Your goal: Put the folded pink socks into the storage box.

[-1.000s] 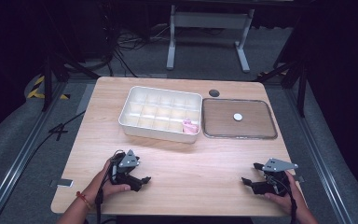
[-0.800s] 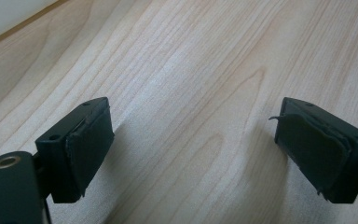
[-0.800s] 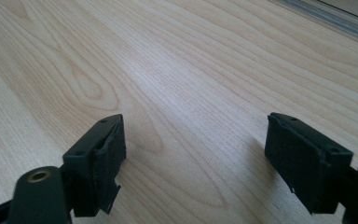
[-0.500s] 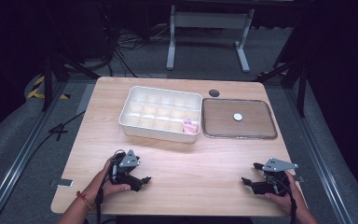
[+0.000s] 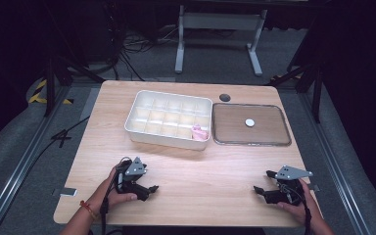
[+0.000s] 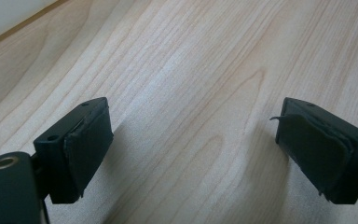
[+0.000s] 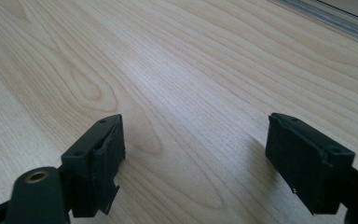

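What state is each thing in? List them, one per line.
left gripper: open, nothing between its fingers, resting near the table's front edge.
right gripper: open, empty, resting on the table.
white compartment tray: upright, a pink item in its near right corner compartment.
clear flat tray: flat, a small white disc lying inside.

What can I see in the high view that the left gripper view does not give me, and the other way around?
High view: the white compartment box with a pink item in its near right compartment, the brown tray holding a small white disc, and the right gripper near the table's front edge. Left gripper view: the left gripper close up, jaws wide apart with worn black pads and nothing between them. Both: the left gripper and the light wooden table.
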`<state>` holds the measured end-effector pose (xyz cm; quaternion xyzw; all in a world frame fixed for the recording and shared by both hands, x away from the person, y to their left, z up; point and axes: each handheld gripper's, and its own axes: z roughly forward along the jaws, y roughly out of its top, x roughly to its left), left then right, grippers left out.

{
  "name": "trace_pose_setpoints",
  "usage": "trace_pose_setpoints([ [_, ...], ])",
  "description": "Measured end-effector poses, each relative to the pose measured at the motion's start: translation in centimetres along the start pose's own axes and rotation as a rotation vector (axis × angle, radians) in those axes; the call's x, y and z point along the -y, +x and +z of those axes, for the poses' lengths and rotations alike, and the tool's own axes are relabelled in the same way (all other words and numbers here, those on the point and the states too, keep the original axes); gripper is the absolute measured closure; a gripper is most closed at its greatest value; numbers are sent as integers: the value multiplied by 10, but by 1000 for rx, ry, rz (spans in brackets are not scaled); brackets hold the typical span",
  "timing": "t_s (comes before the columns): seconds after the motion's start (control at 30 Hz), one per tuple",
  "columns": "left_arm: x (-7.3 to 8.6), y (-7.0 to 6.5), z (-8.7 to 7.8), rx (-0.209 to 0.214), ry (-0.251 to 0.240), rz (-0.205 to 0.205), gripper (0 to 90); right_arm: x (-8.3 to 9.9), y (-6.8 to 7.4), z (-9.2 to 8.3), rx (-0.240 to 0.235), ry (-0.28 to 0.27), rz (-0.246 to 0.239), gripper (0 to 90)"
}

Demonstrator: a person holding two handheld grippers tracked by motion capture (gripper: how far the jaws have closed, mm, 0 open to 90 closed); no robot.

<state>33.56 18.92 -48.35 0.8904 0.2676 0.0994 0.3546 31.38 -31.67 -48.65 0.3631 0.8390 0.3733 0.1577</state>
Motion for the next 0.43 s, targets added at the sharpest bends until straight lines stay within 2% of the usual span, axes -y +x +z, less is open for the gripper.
trace_pose_setpoints([
  [0.43, 0, 0, 0, -2, 0, -3, 106, 0, 0, 0, 3, 1, 1, 196],
])
